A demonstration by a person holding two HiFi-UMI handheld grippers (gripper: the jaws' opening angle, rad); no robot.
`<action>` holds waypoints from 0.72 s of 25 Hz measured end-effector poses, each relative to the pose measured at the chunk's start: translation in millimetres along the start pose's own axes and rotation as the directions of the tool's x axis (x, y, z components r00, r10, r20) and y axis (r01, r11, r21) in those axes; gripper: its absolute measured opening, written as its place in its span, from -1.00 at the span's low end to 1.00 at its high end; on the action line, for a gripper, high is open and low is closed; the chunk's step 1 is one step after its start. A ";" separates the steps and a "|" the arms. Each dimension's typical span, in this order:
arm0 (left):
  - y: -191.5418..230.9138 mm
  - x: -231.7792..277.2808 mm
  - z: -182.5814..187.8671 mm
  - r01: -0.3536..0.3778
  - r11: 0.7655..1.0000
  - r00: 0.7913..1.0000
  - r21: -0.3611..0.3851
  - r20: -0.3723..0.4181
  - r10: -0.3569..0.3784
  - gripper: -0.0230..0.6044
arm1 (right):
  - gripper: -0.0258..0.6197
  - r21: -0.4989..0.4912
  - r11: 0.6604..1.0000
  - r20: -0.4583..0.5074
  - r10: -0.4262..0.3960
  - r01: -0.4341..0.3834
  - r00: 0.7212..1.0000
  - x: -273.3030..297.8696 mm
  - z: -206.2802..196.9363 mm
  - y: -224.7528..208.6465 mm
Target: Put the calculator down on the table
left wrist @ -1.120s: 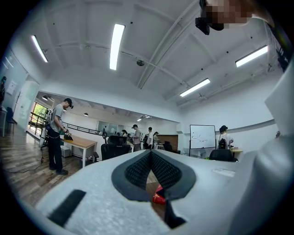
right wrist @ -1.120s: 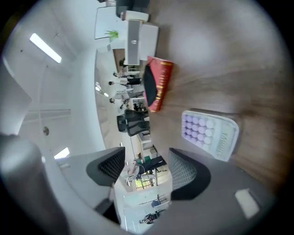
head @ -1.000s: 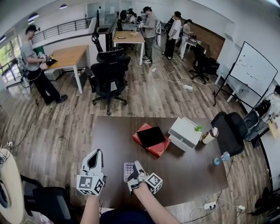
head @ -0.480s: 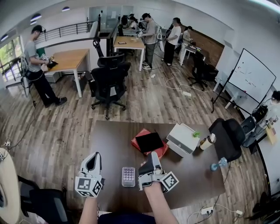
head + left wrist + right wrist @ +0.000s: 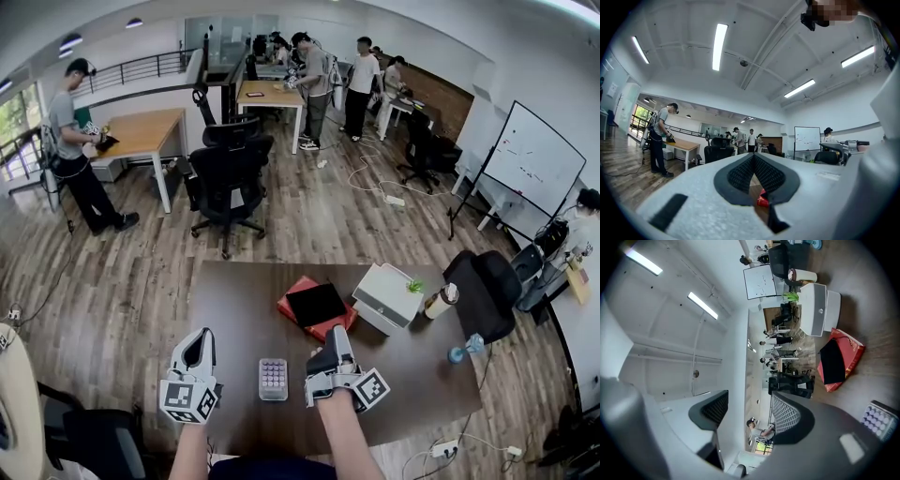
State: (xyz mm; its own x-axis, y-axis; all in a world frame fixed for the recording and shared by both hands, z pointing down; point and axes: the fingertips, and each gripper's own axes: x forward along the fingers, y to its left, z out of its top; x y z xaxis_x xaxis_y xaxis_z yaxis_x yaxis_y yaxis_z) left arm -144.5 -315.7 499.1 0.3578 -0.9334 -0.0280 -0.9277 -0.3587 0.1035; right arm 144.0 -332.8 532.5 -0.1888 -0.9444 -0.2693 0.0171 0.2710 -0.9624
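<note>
Right hand-held gripper (image 5: 332, 343) moved right, clear of calculator (image 5: 273, 378).

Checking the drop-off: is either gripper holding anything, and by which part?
Nothing is held. The right gripper stands open and empty, the left gripper is shut on nothing, and the calculator lies free on the table between them.

So the calculator (image 5: 273, 378) is lying flat on the worktop (image 5: 234, 300), sitting between the left gripper (image 5: 198, 339) and the right gripper (image 5: 335, 337) and touching neither. Behind it a flat pad (image 5: 316, 304) is resting on a low box (image 5: 292, 311), with a case (image 5: 387, 295) sitting just right of that, then a cup (image 5: 439, 300). A bottle (image 5: 459, 352) is standing nearer the right edge.
</note>
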 end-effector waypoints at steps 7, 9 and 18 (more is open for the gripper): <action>-4.9 0.1 0.2 0.009 1.000 1.000 0.004 -0.005 -0.009 -0.94 | 0.00 -0.063 0.998 -0.013 -0.012 0.011 1.000 -4.0 6.3 -1.8; -6.6 0.1 -0.3 0.013 1.000 1.000 0.003 -0.004 -0.013 -0.94 | 0.00 -0.115 0.993 -0.031 -0.019 0.016 0.999 -4.9 7.2 -0.5; -10.2 3.8 -1.8 0.018 1.000 1.000 0.013 -0.011 -0.018 -0.94 | -0.01 -0.740 0.673 -0.179 -0.210 0.009 0.961 2.4 2.4 17.9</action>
State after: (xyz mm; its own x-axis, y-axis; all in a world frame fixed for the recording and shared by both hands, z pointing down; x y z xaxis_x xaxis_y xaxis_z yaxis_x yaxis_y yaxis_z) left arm -133.5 -315.6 499.7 0.3752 -0.9268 -0.0193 -0.9225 -0.3753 0.0905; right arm 146.2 -330.6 514.5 -0.3610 -0.9312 -0.0508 -0.7164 0.3118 -0.6241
